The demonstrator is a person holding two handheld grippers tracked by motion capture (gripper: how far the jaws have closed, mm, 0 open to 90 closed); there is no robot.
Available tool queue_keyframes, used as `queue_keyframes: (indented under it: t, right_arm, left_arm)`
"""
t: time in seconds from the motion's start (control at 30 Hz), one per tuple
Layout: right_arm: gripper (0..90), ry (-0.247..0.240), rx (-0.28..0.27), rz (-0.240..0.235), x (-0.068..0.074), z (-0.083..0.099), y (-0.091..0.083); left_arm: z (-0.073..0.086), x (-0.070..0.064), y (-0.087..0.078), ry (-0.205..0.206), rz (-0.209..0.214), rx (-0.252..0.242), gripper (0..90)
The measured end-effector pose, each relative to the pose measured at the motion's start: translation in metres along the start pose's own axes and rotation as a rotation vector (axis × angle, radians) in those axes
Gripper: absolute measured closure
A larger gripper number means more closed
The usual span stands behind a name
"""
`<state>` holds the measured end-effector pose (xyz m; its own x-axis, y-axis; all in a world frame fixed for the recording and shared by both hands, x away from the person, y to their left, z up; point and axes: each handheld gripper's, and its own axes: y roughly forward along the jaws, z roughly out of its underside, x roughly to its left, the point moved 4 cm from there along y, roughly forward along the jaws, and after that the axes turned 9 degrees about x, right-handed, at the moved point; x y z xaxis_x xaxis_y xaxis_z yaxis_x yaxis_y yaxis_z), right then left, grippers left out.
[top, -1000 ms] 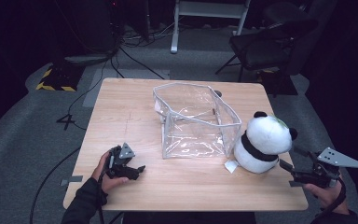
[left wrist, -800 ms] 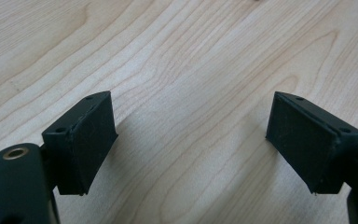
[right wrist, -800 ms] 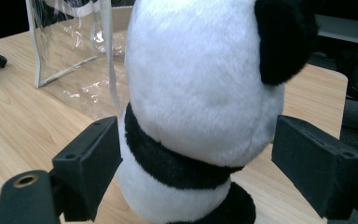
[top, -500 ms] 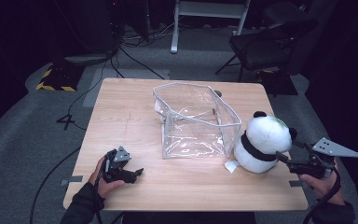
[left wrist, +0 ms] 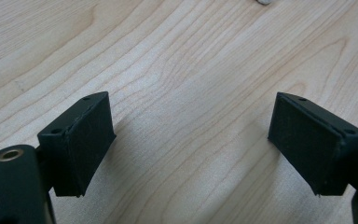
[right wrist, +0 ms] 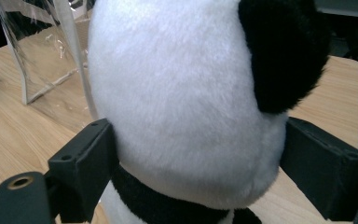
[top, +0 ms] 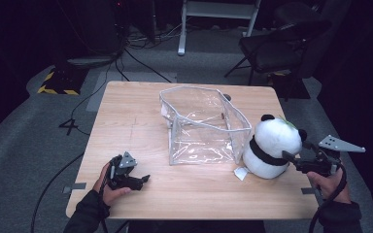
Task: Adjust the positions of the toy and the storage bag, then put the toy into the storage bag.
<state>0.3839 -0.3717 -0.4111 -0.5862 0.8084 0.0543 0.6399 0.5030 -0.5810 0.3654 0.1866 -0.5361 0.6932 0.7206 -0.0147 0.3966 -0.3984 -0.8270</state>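
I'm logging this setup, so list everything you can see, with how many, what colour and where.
plush panda: one, white and black, right part of the table, between the jaws of the right gripper
clear plastic bag: one, transparent with pale edging, open-topped, middle of the table, just left of the panda
white tag: one, on the table at the panda's base
wooden table: one, light wood
chair: one, dark, on the floor beyond the table's far right corner
hazard-striped plate: one, yellow and black, floor at far left
cables: several, black, on the grey floor
left gripper: one, black, jaws open over bare table, near left edge
right gripper: one, black with a grey plate, jaws spread around the panda
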Motion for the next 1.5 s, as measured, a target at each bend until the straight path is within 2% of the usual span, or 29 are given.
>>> queue_keyframes:
  t: [0.1, 0.2, 0.27, 0.33, 0.5, 0.6, 0.73, 0.77, 1.23, 1.43, 1.5]
  right_arm:
    - [12.6, -0.008, -0.005, -0.009, 0.001, -0.004, 0.005]
    - [7.8, -0.004, 0.009, -0.019, 0.002, -0.004, 0.014]
    - [5.0, -0.005, 0.039, -0.001, 0.002, -0.003, 0.021]
    - [5.0, -0.005, 0.036, -0.003, 0.001, -0.003, 0.022]
    - [3.7, 0.027, 0.025, -0.024, -0.008, -0.008, 0.025]
    - [2.7, 0.085, -0.009, -0.039, -0.016, -0.007, 0.029]
    - [0.7, 0.071, -0.001, -0.051, -0.016, -0.008, 0.035]
    - [5.0, 0.059, -0.003, -0.060, -0.014, -0.007, 0.036]
    - [23.5, 0.039, -0.024, -0.067, -0.010, -0.004, 0.036]
    - [22.8, 0.060, -0.031, -0.074, -0.011, -0.002, 0.035]
    - [22.4, 0.050, -0.036, -0.081, -0.011, 0.000, 0.035]
  left_arm:
    - [0.000, 0.000, 0.000, -0.002, 0.001, 0.000, 14.2]
    - [0.000, 0.000, 0.000, -0.001, 0.001, 0.000, 14.2]
    - [0.000, 0.000, 0.000, -0.006, 0.004, -0.002, 14.1]
    - [0.000, 0.000, 0.000, -0.001, 0.001, -0.001, 14.1]
    - [-0.001, -0.001, 0.001, -0.009, 0.004, 0.000, 14.0]
    - [-0.001, -0.001, 0.001, -0.008, -0.002, -0.001, 14.1]
    - [-0.001, 0.000, 0.001, -0.007, 0.001, 0.001, 14.1]
    - [-0.001, -0.001, 0.001, -0.011, 0.002, 0.000, 14.0]
    - [0.000, -0.001, 0.001, -0.014, 0.002, -0.002, 14.3]
    - [0.000, 0.000, 0.001, -0.010, 0.003, -0.002, 14.3]
    - [0.000, 0.000, 0.000, -0.006, -0.001, 0.000, 14.3]
